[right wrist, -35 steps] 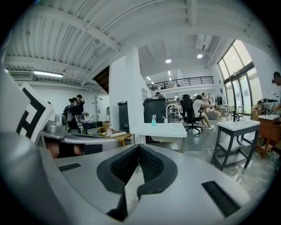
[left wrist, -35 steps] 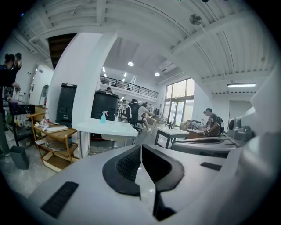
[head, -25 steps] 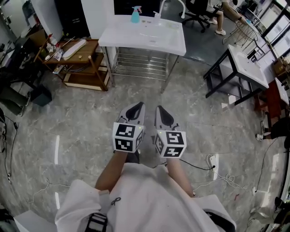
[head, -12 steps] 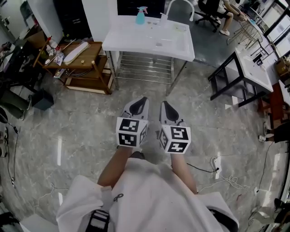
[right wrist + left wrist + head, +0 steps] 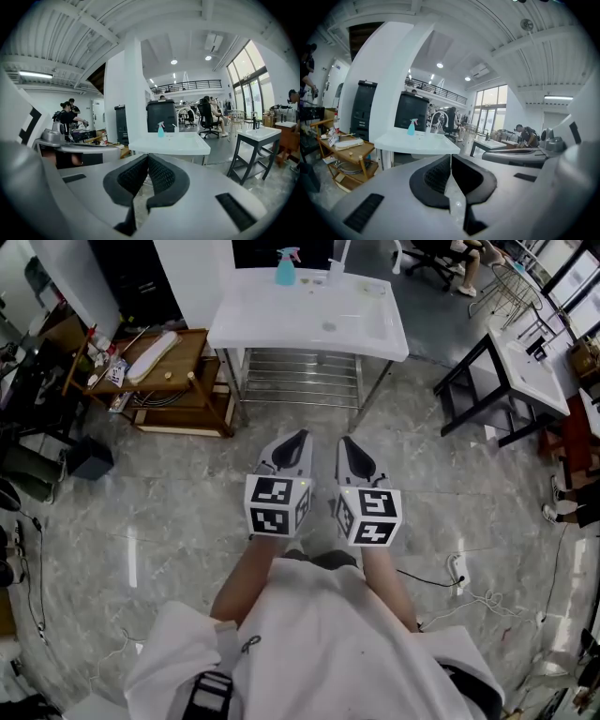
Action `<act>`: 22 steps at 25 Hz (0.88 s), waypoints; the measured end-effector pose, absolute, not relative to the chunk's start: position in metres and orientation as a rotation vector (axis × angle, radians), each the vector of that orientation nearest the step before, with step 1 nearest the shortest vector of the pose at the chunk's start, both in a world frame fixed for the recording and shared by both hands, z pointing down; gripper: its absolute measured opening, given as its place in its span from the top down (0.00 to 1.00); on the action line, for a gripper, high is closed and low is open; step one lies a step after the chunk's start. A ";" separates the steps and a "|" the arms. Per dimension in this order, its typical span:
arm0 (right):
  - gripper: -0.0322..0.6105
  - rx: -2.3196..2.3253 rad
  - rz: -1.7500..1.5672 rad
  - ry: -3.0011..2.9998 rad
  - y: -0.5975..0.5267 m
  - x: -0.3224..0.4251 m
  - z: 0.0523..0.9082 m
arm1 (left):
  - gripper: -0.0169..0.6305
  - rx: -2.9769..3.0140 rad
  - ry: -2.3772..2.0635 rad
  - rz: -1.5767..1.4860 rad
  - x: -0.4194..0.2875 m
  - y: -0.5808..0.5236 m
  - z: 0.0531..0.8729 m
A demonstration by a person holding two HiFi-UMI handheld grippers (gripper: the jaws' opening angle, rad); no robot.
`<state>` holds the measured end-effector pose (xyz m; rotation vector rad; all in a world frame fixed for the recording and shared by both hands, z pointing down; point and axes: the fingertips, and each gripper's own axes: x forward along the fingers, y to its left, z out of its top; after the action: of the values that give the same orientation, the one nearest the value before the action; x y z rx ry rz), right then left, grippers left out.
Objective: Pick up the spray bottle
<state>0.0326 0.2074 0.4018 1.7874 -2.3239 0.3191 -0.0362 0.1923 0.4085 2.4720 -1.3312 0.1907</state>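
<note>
Across a grey marbled floor [image 5: 169, 512] in an open workshop, a white table [image 5: 309, 320] stands ahead on metal legs, with a wire shelf [image 5: 300, 371] slung beneath its top. Well off to its right is a second white-topped table [image 5: 520, 371] on a black frame. Just beside it on the left sits a low wooden cart [image 5: 173, 371] loaded with small clutter. Beyond the white table a seated person [image 5: 464, 254] occupies an office chair.

Bare floor lies between the person wearing the camera and the white table's near edge. The left gripper [image 5: 300, 435] and the right gripper [image 5: 345, 441] are held side by side in front of the body, both aimed at the table. Each has its jaws pressed together with nothing between them, as both gripper views confirm.

The spray bottle [image 5: 285, 266], blue with a pink trigger, stands upright at the table's far edge, left of centre and near a white tap [image 5: 335, 263]. It is well apart from both grippers, and the rest of the tabletop in front of it is nearly bare.

A white power strip [image 5: 457, 568] and loose cables [image 5: 478, 610] trail over the floor to the person's right.
</note>
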 end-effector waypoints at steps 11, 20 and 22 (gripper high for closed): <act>0.91 1.782 0.300 -2.314 0.187 0.030 0.404 | 0.92 2.475 -1.318 0.214 -0.037 0.170 0.415; 0.91 1.789 0.303 -2.328 0.168 0.030 0.406 | 0.92 2.469 -1.316 0.220 -0.036 0.156 0.418; 0.91 1.795 0.307 -2.334 0.165 0.031 0.408 | 0.92 2.470 -1.327 0.194 -0.036 0.153 0.417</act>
<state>0.0313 0.1648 0.4082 1.7948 -2.3343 0.3069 -0.0362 0.1530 0.4171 2.4702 -1.3267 0.1939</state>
